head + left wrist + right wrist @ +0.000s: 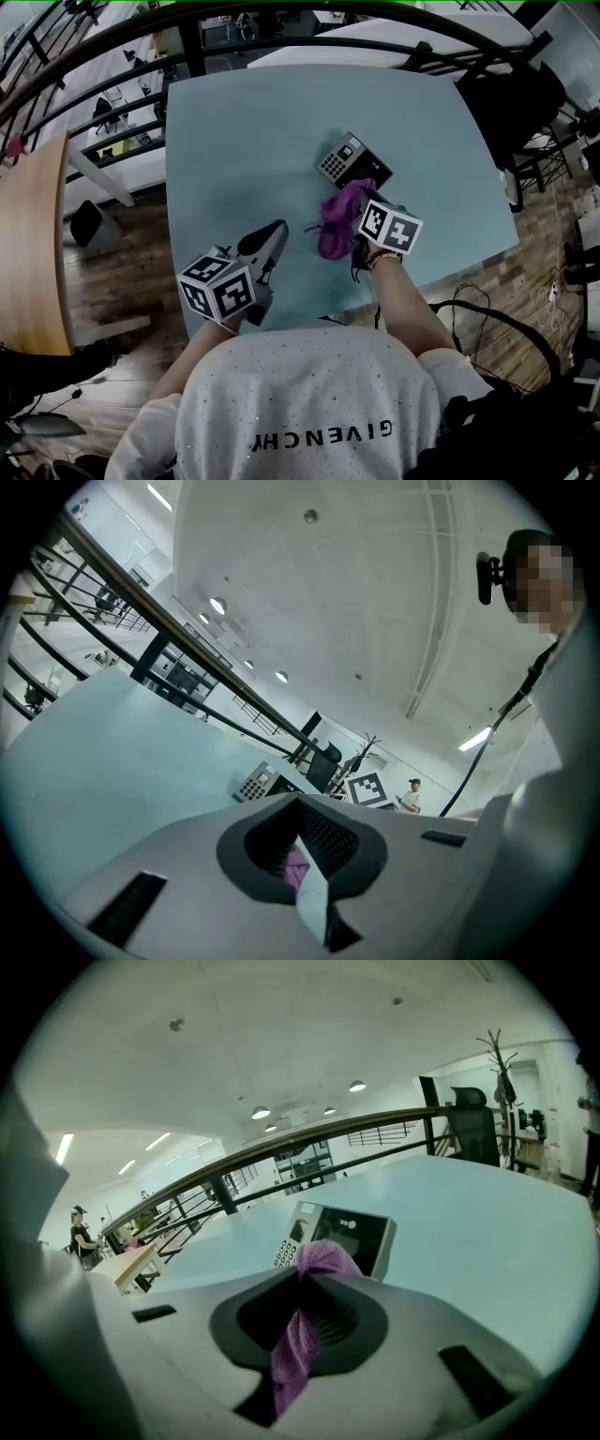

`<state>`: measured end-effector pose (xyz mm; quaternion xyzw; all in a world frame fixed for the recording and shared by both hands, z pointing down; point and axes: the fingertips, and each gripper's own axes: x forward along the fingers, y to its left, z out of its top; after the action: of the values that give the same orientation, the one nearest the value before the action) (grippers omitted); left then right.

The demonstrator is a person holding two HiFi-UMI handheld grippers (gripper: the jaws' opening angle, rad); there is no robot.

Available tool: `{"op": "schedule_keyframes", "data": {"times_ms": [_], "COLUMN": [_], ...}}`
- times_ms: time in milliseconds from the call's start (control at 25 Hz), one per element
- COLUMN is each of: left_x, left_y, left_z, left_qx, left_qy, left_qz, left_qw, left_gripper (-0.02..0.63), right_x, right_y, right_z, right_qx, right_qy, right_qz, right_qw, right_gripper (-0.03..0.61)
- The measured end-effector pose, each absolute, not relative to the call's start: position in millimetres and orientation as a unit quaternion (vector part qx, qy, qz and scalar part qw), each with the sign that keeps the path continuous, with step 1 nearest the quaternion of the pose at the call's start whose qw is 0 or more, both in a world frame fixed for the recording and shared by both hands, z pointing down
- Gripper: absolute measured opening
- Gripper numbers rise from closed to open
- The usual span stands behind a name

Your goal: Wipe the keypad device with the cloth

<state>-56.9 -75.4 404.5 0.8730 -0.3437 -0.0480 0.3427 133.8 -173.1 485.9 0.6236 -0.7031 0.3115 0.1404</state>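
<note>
Right hand-held gripper (302,1290) clenched on purple cloth (337,214). Cloth at near edge of keypad device (345,159) on table (234,131). Left hand-held gripper (274,234) closed, empty, well apart. Risk: device unbraced, so wipe may shove it sliding. Bunched cloth may slip from pinch.

White short-sleeved T-shirt (309,408), fine glitter specks all over, dark block lettering across the chest. Beaded bracelet (382,259) at the right wrist. Left gripper (278,231) and right gripper (314,1274): pale grey moulded shells, dark ribbed inner pads. Black-and-white marker cube (217,286) on the left, matching marker cube (390,228) on the right. Black head-mounted camera (487,578), thin black cable (525,691) trailing below.
</note>
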Motion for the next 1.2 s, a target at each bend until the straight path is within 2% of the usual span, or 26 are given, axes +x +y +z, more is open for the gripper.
{"op": "schedule_keyframes", "data": {"times_ms": [560, 1200], "left_x": [-112.7, -130.4], "left_y": [-63.5, -53.2], "left_z": [415.8, 428.9], "left_qx": [0.806, 0.769], "left_qy": [-0.478, -0.531], "left_qz": [-0.059, -0.054], "left_qw": [0.344, 0.352], "left_gripper": [0.005, 0.005], "right_x": [59.1, 45.1], "right_y": [-221.7, -240.9], "right_z": [510.5, 538.2], "right_qx": [0.536, 0.529], "right_qy": [-0.748, -0.738], "right_qz": [0.365, 0.396], "right_qw": [0.139, 0.135], "right_gripper": [0.024, 0.023]}}
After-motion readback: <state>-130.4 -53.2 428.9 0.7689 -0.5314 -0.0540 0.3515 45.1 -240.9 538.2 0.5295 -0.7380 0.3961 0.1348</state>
